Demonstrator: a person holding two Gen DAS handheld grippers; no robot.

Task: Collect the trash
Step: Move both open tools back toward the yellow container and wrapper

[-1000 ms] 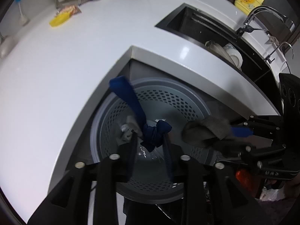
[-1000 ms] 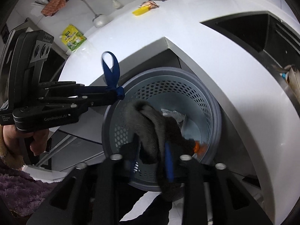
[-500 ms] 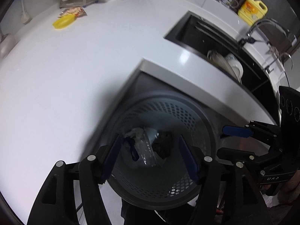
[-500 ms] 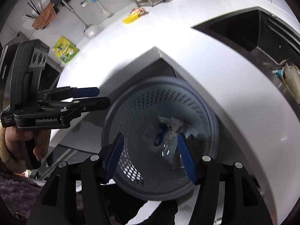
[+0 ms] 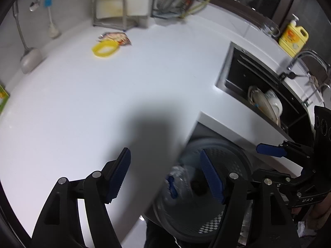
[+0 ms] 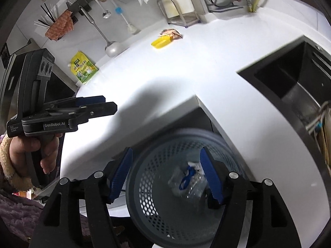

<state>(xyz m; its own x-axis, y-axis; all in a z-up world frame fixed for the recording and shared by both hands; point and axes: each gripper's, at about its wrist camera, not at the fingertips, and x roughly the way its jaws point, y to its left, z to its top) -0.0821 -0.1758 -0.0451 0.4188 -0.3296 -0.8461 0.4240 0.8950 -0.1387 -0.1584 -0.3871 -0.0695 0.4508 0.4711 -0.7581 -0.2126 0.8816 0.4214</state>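
Note:
A grey perforated trash bin (image 5: pixel 238 159) (image 6: pixel 149 155) stands on the floor below the corner of the white counter (image 5: pixel 103 103) (image 6: pixel 186 72). Inside it lie crumpled clear plastic and a blue strap (image 5: pixel 172 183) (image 6: pixel 187 177). My left gripper (image 5: pixel 165 175) hangs over the counter's edge and the bin's rim, jaws opening, with nothing between them. My right gripper (image 6: pixel 166 173) is above the bin, jaws also opening and empty. Each shows from the side in the other's view, the right gripper (image 5: pixel 256 161) and the left gripper (image 6: pixel 110 103). A yellow ring-shaped item (image 5: pixel 105 48) (image 6: pixel 161 41) and a snack wrapper (image 5: pixel 118 37) (image 6: pixel 171 33) lie far back on the counter.
A black sink (image 5: pixel 258 86) (image 6: pixel 289 82) with dishes (image 5: pixel 266 103) is set into the counter on the right, beside a yellow detergent bottle (image 5: pixel 293 39). A green packet (image 6: pixel 83 68), a ladle (image 6: pixel 111 48) and racks stand along the back wall. A hand (image 6: pixel 31 150) holds the left gripper.
The left gripper let go of the blue strap and the right gripper let go of the dark grey cloth; both dropped into the bin. Both grippers rose, drew back and widened.

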